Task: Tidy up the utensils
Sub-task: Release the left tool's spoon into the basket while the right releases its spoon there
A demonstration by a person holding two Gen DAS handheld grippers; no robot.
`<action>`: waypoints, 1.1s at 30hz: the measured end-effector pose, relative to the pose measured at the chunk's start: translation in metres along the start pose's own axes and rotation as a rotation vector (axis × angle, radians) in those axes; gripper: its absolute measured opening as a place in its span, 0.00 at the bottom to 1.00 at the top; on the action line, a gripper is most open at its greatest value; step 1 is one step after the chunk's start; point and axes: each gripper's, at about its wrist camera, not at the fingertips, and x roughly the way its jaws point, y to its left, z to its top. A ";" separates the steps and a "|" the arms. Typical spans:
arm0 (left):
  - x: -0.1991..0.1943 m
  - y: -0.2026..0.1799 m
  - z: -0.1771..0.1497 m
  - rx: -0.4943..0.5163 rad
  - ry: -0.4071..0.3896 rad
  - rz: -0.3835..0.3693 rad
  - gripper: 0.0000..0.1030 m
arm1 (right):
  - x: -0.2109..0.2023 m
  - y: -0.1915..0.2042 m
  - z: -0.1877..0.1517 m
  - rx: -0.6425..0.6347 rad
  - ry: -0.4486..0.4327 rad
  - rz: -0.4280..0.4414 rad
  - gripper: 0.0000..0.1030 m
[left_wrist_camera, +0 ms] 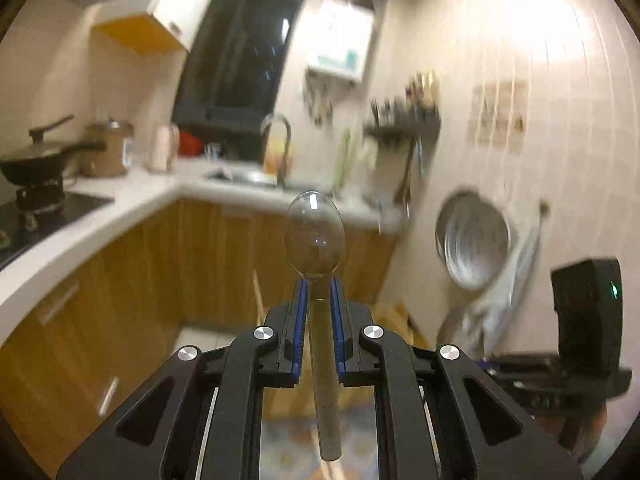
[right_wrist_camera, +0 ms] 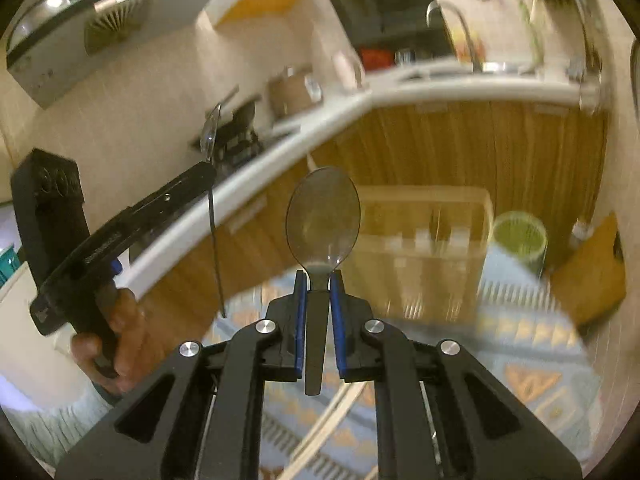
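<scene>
My left gripper point(left_wrist_camera: 319, 292) is shut on the handle of a clear plastic spoon point(left_wrist_camera: 315, 236), bowl pointing forward, held in the air above the kitchen floor. My right gripper point(right_wrist_camera: 319, 280) is shut on a second clear plastic spoon point(right_wrist_camera: 323, 220) with a dark handle, bowl forward. In the right wrist view the left gripper point(right_wrist_camera: 206, 164) appears at the left, seen side-on with its spoon point(right_wrist_camera: 211, 136) sticking up. A wooden utensil organizer point(right_wrist_camera: 428, 224) with dividers and a green cup point(right_wrist_camera: 520, 238) sit below on a patterned cloth point(right_wrist_camera: 532, 376).
A white L-shaped counter point(left_wrist_camera: 132, 204) with wooden cabinets below carries a wok on the stove point(left_wrist_camera: 36, 160), a pot, and a sink point(left_wrist_camera: 248, 176) with faucet. A wall rack point(left_wrist_camera: 404, 124) and a hanging metal pan point(left_wrist_camera: 474, 240) are on the right wall.
</scene>
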 end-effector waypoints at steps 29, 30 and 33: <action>0.115 0.017 -0.044 0.047 -0.157 0.230 0.10 | 0.072 -0.066 0.031 -0.103 -0.182 -0.434 0.10; 0.114 0.017 -0.045 0.051 -0.159 0.232 0.10 | 0.073 -0.067 0.029 -0.104 -0.180 -0.433 0.10; 0.109 0.017 -0.049 0.054 -0.149 0.216 0.11 | 0.074 -0.069 0.022 -0.094 -0.164 -0.400 0.10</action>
